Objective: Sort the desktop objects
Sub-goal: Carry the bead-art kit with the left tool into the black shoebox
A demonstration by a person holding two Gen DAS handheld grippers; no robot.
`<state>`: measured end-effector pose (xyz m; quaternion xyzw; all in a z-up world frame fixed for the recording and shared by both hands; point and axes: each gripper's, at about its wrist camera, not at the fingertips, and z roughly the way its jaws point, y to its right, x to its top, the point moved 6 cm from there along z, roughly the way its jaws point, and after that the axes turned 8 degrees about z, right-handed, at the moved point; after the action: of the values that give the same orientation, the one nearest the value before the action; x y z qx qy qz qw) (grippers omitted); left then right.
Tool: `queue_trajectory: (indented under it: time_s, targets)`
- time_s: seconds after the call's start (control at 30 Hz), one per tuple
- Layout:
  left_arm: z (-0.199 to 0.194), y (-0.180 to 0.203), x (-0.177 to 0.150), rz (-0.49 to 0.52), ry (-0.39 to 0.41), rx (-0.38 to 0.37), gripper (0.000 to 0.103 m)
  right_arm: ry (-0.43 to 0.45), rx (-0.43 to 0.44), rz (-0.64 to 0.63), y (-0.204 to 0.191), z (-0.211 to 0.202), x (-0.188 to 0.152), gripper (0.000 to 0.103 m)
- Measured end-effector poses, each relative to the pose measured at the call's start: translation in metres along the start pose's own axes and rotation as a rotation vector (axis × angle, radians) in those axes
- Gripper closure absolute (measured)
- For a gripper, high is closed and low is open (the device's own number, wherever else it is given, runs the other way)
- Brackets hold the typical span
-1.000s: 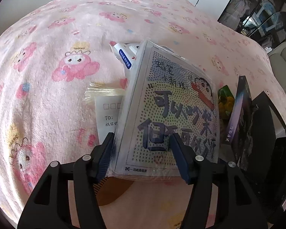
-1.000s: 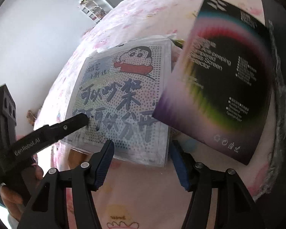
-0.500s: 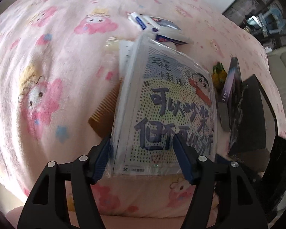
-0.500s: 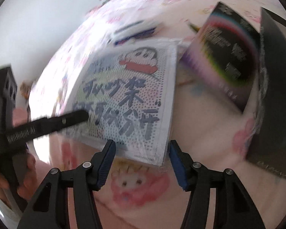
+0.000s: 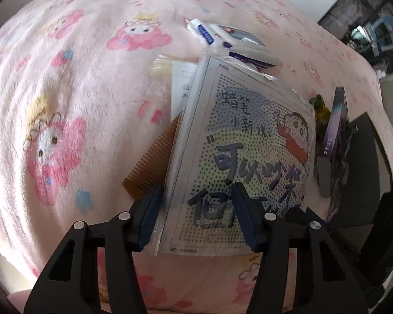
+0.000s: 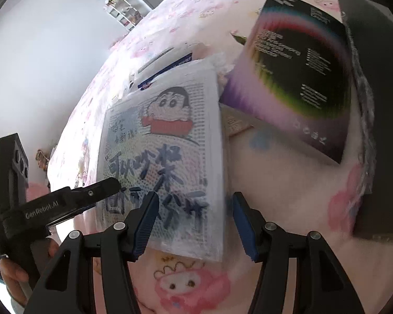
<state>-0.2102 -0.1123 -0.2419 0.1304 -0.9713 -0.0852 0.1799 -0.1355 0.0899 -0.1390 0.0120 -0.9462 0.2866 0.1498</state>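
Observation:
A cartoon-printed booklet in a clear plastic sleeve (image 5: 249,141) is held tilted above the pink blanket. My left gripper (image 5: 196,214) is shut on its near left edge; the left gripper's finger also shows pinching it in the right wrist view (image 6: 99,191). My right gripper (image 6: 194,222) is open, its fingers astride the booklet's (image 6: 165,157) near right corner without closing on it. A black card with a rainbow ring (image 6: 298,78) leans against a dark box (image 6: 377,78) to the right.
A brown comb (image 5: 154,164), a white envelope (image 5: 183,86) and white-and-blue packets (image 5: 222,39) lie on the blanket (image 5: 78,78) behind the booklet. A green wrapper (image 5: 318,110) and a grey nail file (image 5: 323,175) lie beside the black card (image 5: 335,123).
The left gripper has drawn the booklet back toward the blanket's near edge and tilted it, uncovering the comb. The right gripper has shifted, its fingers now astride the booklet's corner.

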Motion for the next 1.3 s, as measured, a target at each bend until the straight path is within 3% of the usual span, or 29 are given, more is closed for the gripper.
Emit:
queue_trajectory:
  time_s: [0.03, 0.13, 0.2, 0.4, 0.47, 0.53, 0.6, 0.83, 1.3]
  targets:
    - [-0.001, 0.003, 0.0, 0.015, 0.005, 0.007, 0.047, 0.0, -0.036, -0.023, -0.003, -0.002, -0.002, 0.06]
    - [-0.002, 0.007, -0.006, 0.023, -0.036, -0.045, 0.038, -0.003, -0.118, -0.091, -0.017, -0.02, -0.013, 0.061]
    - [-0.002, 0.011, -0.014, 0.031, -0.07, -0.071, 0.038, -0.026, -0.16, -0.118, -0.009, -0.017, -0.014, 0.061]
    - [0.007, 0.02, -0.019, 0.05, -0.081, -0.034, 0.038, -0.085, -0.124, -0.076, 0.01, -0.036, -0.028, 0.059]
    - [0.007, 0.023, -0.02, 0.052, -0.078, -0.036, 0.03, -0.081, -0.102, -0.057, 0.063, 0.011, -0.026, 0.056]
    - [0.006, 0.025, -0.021, 0.054, -0.074, -0.038, 0.028, -0.064, -0.078, -0.049, 0.069, 0.014, -0.028, 0.053]
    - [0.005, 0.028, -0.022, 0.057, -0.07, -0.04, 0.029, -0.05, -0.083, -0.066, 0.063, 0.089, 0.022, 0.052]
    - [-0.019, 0.033, -0.031, 0.076, -0.007, -0.057, 0.041, 0.009, -0.072, -0.09, 0.046, 0.112, 0.048, 0.054]
    - [-0.073, 0.035, -0.044, 0.1, 0.117, -0.16, 0.041, 0.091, -0.052, -0.145, 0.029, 0.048, 0.038, 0.054]
